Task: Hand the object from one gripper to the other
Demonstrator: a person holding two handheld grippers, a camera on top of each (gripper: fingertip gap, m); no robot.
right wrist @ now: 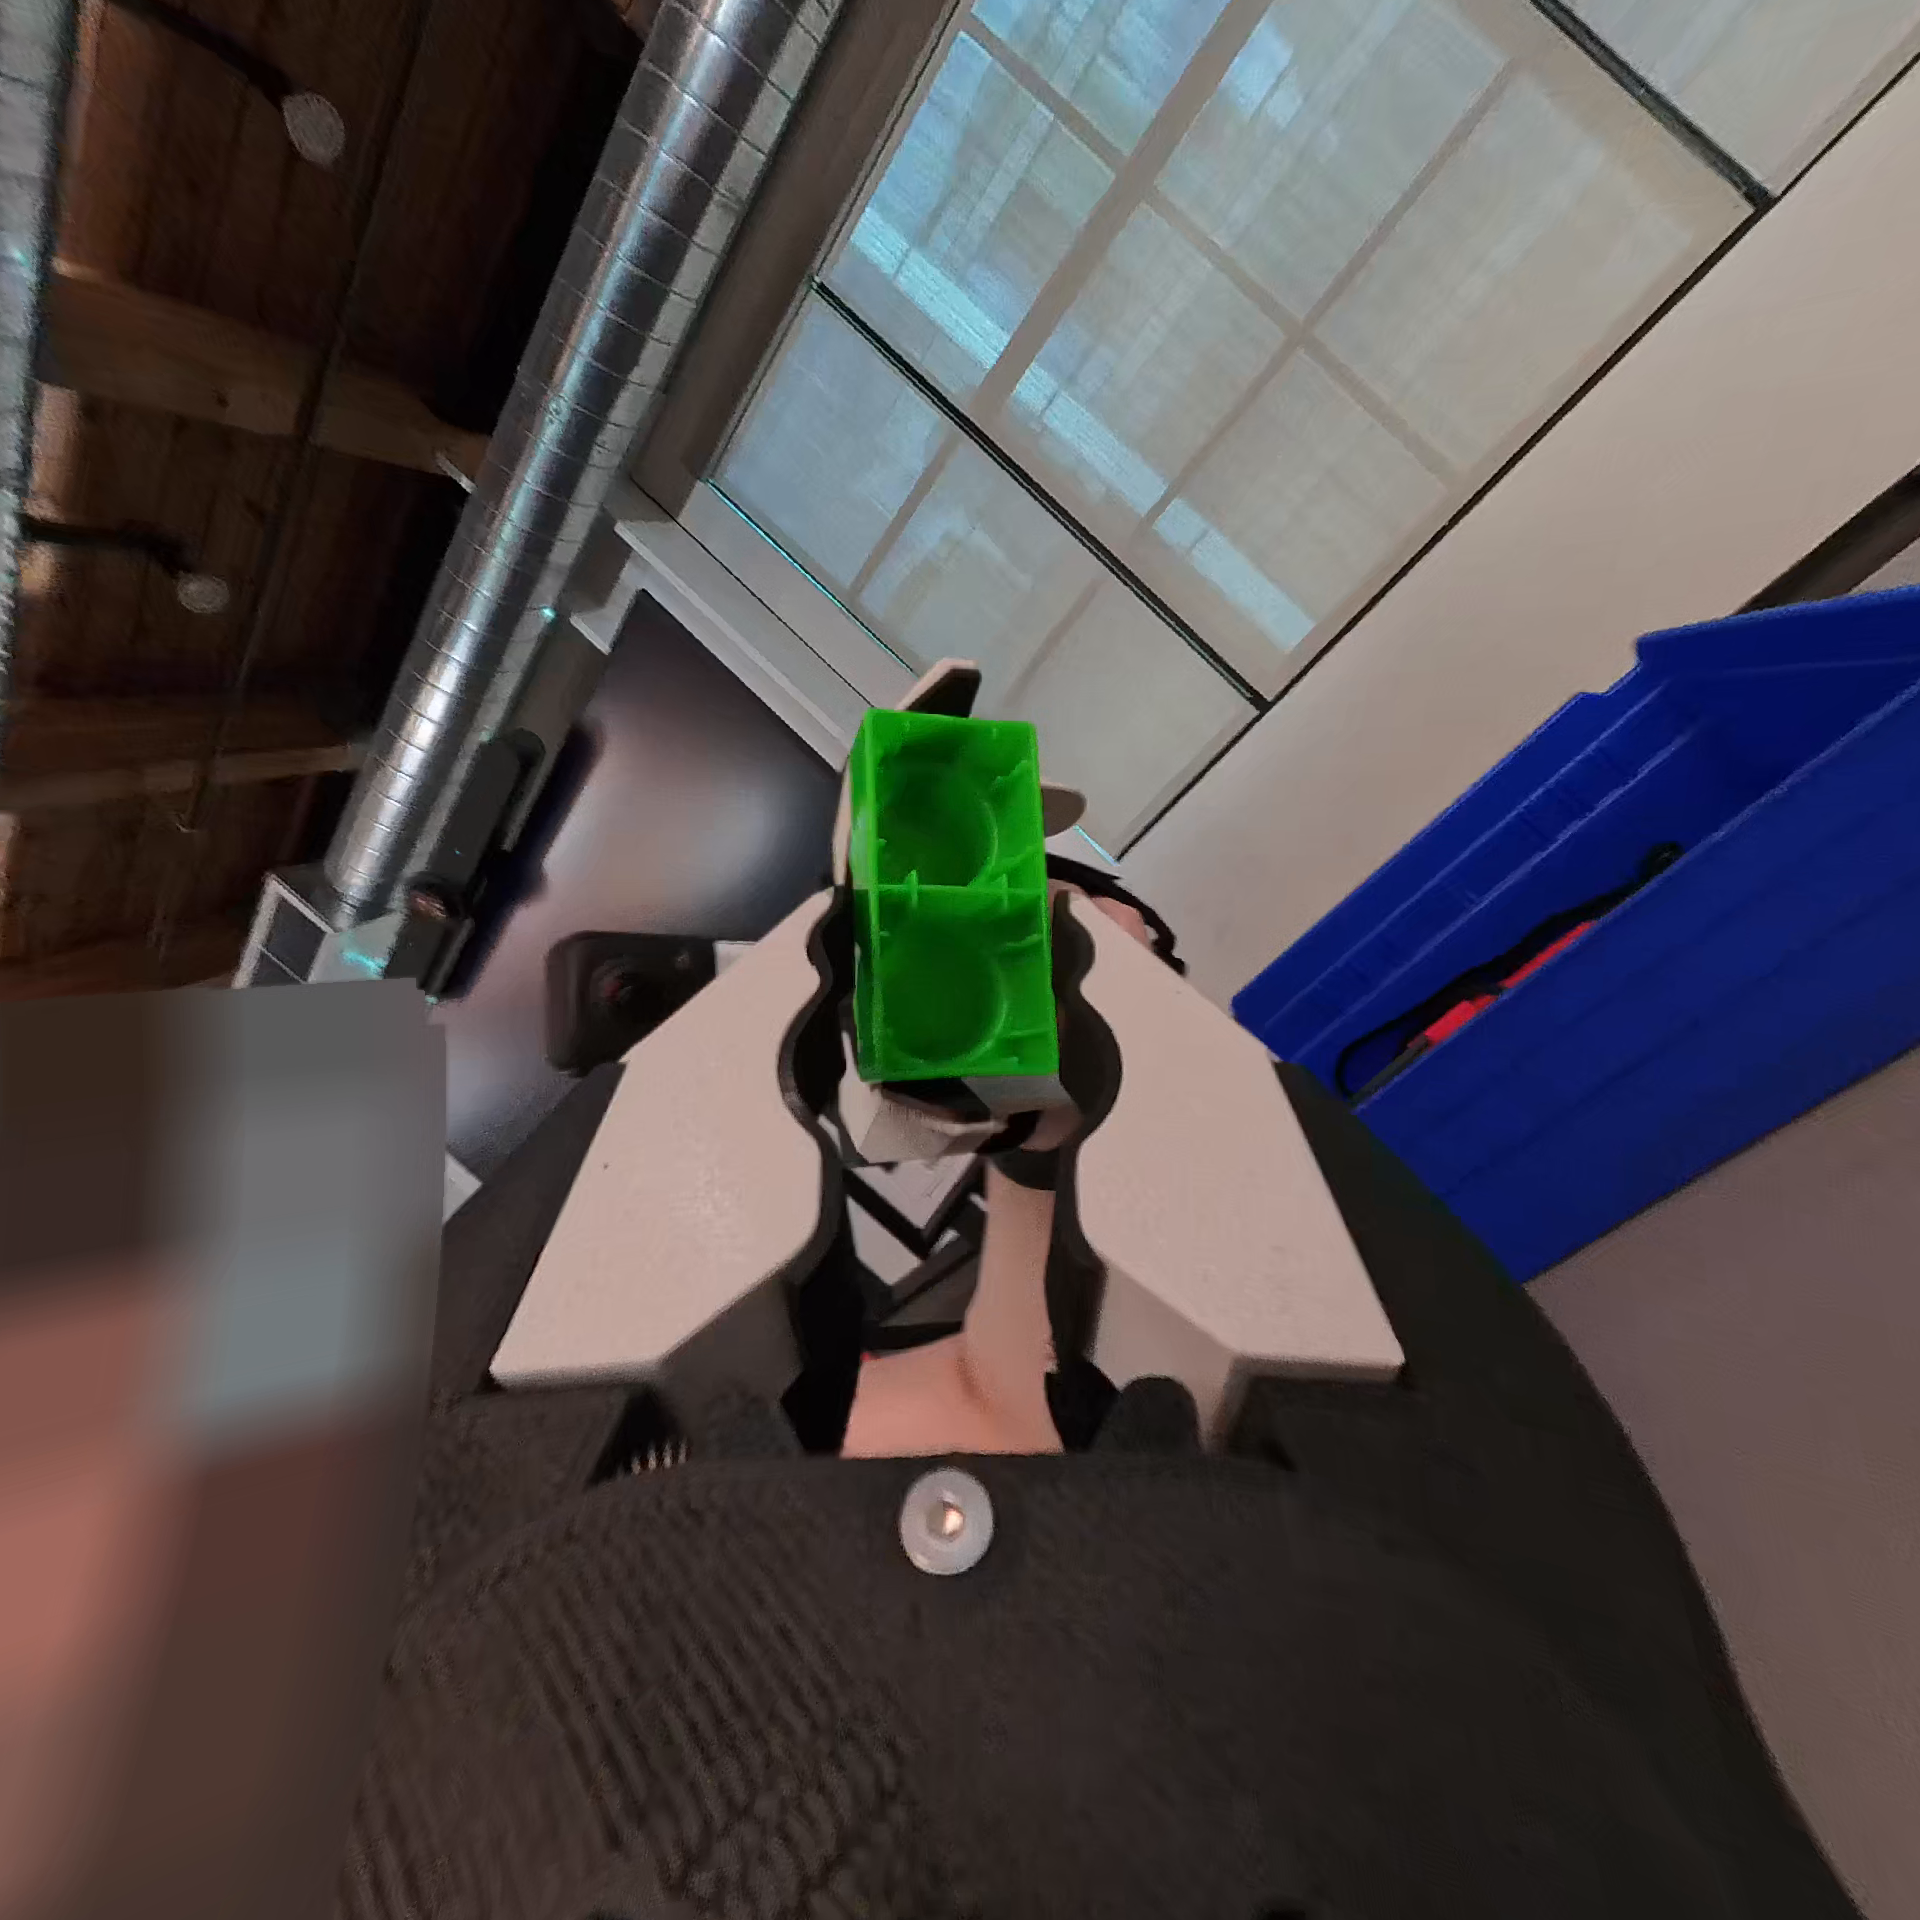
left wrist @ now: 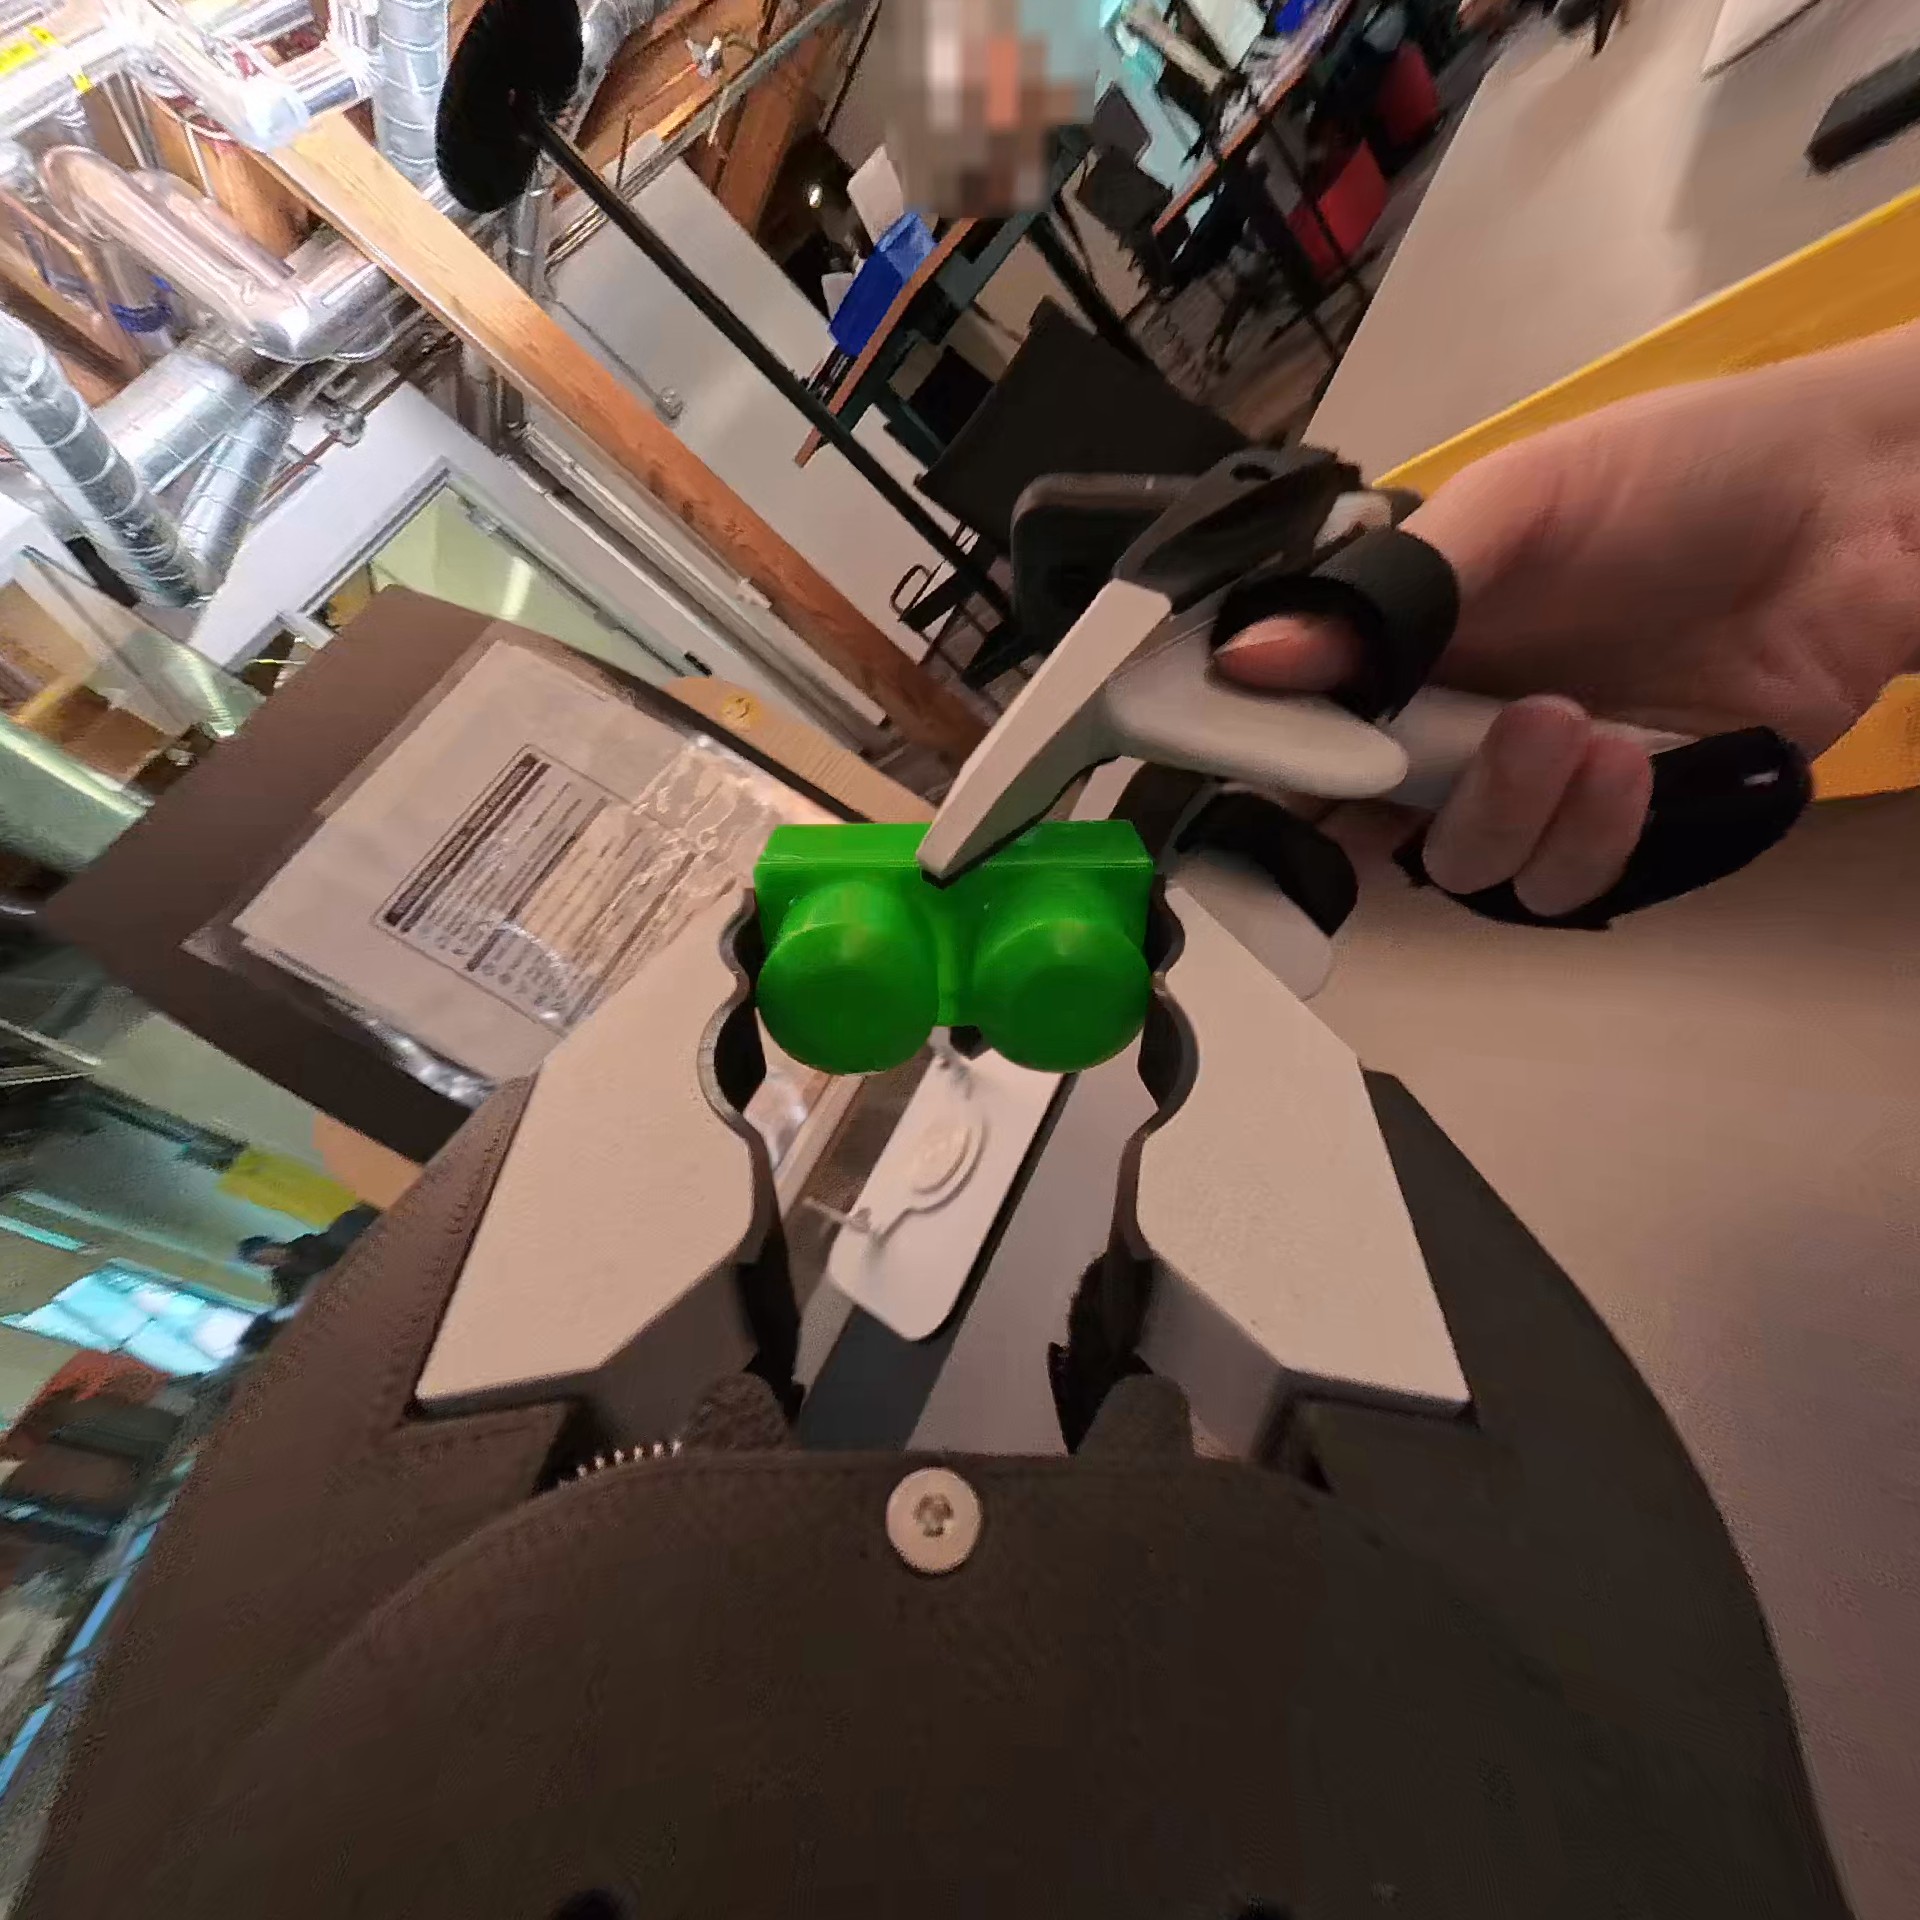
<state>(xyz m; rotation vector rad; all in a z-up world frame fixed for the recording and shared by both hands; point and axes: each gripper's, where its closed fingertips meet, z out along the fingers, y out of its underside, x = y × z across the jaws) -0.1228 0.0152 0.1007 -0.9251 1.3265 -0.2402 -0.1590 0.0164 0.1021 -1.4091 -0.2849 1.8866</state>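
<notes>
The left gripper (left wrist: 951,977), with grey faceted fingers on a black textured body, is closed on the brick (left wrist: 951,951) at the fingertips. The brick is glossy green plastic, a rectangular block with two round studs facing the left camera. From the upper right, the right gripper (left wrist: 940,862), carried by a hand (left wrist: 1621,644), has one grey finger touching the brick's top edge.

In the right wrist view, the right gripper (right wrist: 951,977) clamps the brick (right wrist: 951,904) on both long sides; the hollow underside shows two round sockets. Beyond, at right, a blue plastic bin (right wrist: 1621,935) contains black and red items, too small to identify. A ribbed metal duct (right wrist: 582,436) runs beside a paned window (right wrist: 1226,343).
</notes>
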